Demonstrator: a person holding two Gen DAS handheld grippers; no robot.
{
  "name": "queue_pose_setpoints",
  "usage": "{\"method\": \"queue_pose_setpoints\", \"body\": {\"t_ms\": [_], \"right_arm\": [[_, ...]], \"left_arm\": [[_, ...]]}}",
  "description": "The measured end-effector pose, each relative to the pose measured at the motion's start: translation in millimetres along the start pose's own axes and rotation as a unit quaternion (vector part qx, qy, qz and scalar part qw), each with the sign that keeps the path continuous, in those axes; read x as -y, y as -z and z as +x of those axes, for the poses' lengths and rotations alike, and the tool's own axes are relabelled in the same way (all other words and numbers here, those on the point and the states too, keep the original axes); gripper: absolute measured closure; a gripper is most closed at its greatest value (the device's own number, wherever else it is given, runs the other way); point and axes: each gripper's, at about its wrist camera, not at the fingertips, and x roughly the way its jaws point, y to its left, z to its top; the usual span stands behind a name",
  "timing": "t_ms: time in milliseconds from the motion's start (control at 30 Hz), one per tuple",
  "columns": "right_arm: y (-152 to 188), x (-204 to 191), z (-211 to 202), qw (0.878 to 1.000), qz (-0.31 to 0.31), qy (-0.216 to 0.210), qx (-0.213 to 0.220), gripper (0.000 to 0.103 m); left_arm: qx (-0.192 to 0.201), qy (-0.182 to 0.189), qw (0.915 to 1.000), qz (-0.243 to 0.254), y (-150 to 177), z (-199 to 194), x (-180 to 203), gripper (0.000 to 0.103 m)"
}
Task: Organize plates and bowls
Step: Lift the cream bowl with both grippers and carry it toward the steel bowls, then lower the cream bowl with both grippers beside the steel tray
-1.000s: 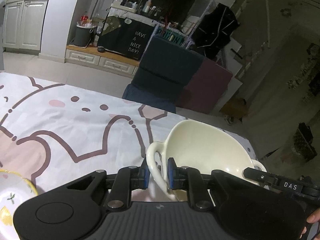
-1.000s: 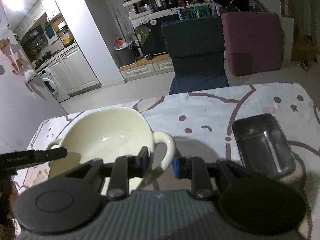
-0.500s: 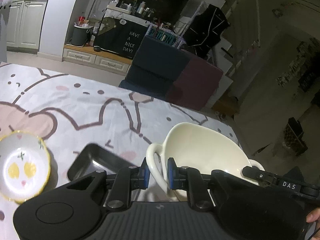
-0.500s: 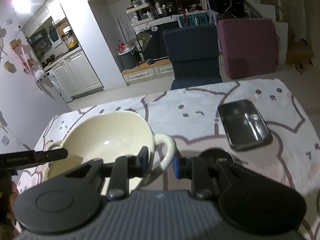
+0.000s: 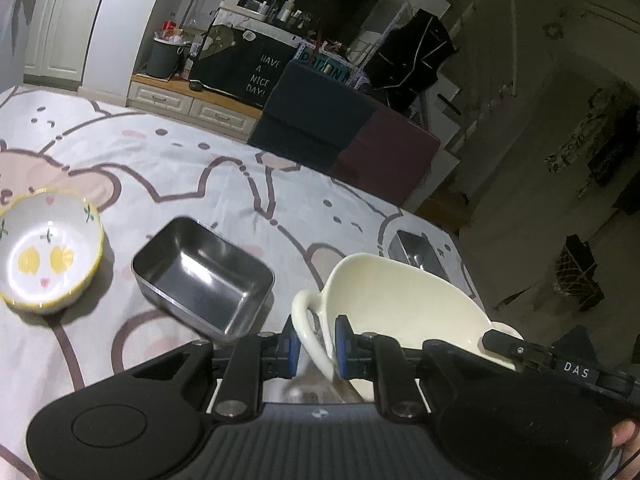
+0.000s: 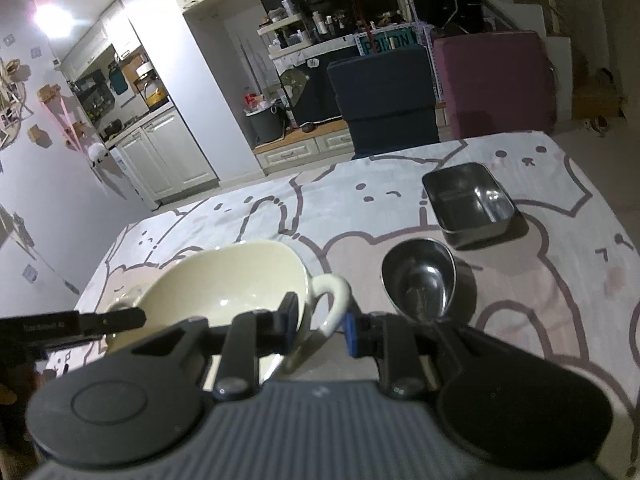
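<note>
The left gripper (image 5: 314, 340) has its blue pads pinched on one loop handle of the cream two-handled bowl (image 5: 400, 300), jaws nearly closed around the thin ceramic. The right gripper (image 6: 318, 322) brackets the opposite handle (image 6: 330, 300); its jaws stand a little wider. One pad sits against the bowl's side of the loop, and I cannot tell whether the other pad touches it. Between them the bowl hangs above the cartoon-print tablecloth (image 5: 180, 168), tipped slightly, its inside bare.

Outward in the left wrist view, a rectangular steel tray (image 5: 204, 276) sits at about ten o'clock from the bowl, a yellow-rimmed bowl (image 5: 48, 252) lies further out at nine, and a smaller steel tin (image 5: 416, 248) peeks over the bowl's far rim at twelve. In the right wrist view a round steel bowl (image 6: 418, 276) rests just beside the gripper at two o'clock, with that tin (image 6: 468, 204) beyond it.

This looks like the carrying step: a two-handed lift, the bowl not yet set down. Next, I'd judge, both hands must keep level and lower together over a chosen spot, perhaps with the other bowls, before either grip lets go.
</note>
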Motion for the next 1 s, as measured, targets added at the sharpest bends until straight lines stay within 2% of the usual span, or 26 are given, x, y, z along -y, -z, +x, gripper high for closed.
{"method": "queue_pose_setpoints", "body": {"t_ms": [500,1000], "right_arm": [[42.3,11.0,15.3,0.998,-0.022,0.023,-0.047,0.074],[50.7,16.8,37.4,0.995,-0.032,0.039,-0.087,0.074]], "left_arm": [[-0.038,-0.018,0.9991,0.002,33.4,27.3,-14.3,0.084],[-0.062,-0.032,0.9975,0.014,41.9,54.3,-22.6,0.082]]}}
